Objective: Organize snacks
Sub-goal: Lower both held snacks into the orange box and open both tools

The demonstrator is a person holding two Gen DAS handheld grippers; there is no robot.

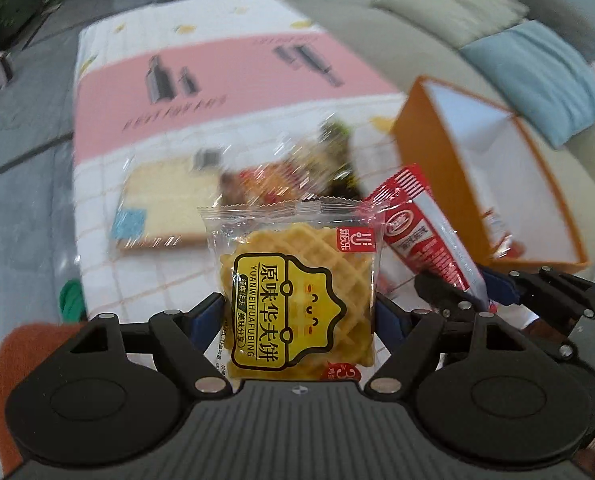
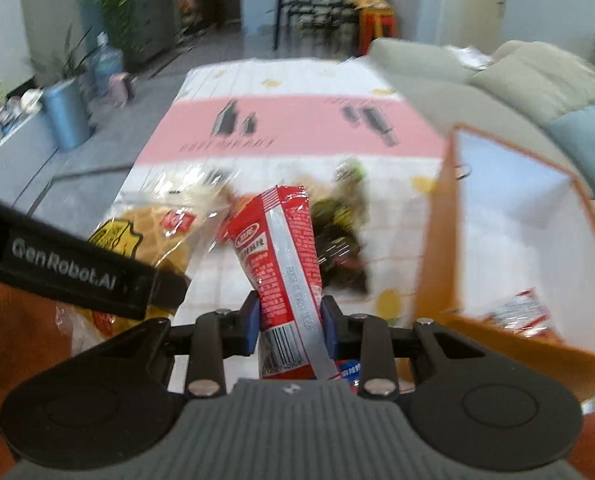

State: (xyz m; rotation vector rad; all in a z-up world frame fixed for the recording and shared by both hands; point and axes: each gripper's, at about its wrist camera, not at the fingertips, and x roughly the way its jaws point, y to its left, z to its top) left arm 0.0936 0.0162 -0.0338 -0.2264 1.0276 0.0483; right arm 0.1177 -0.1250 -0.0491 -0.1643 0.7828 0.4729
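Worktop [image 1: 109,280]: covered with a pink-and-white checked cloth; sofa along its right side, floor to the left. The far half is bare of snacks.
Orange box [image 2: 437,240]: open, white inside, standing at the right of the worktop; one red packet [image 2: 517,312] already lies in its bottom. Its near orange wall is the edge to clear.
Loose snacks: a cake slice in clear wrap [image 1: 161,204] and a blurred heap of dark and red wrappers [image 1: 297,172] lie on the cloth, left of the box.
Waffle packet [image 1: 297,292]: pinched upright in the left gripper [image 1: 297,312], pads against its two sides.
Red sachet [image 2: 285,264]: long axis tilted up and away, clamped near its lower end by the right gripper [image 2: 287,320].
Key relation: the box opening lies ahead and to the right of both grippers; the right one is nearer, so it probably drops first.
Room: grippers are close side by side; open space above the box.
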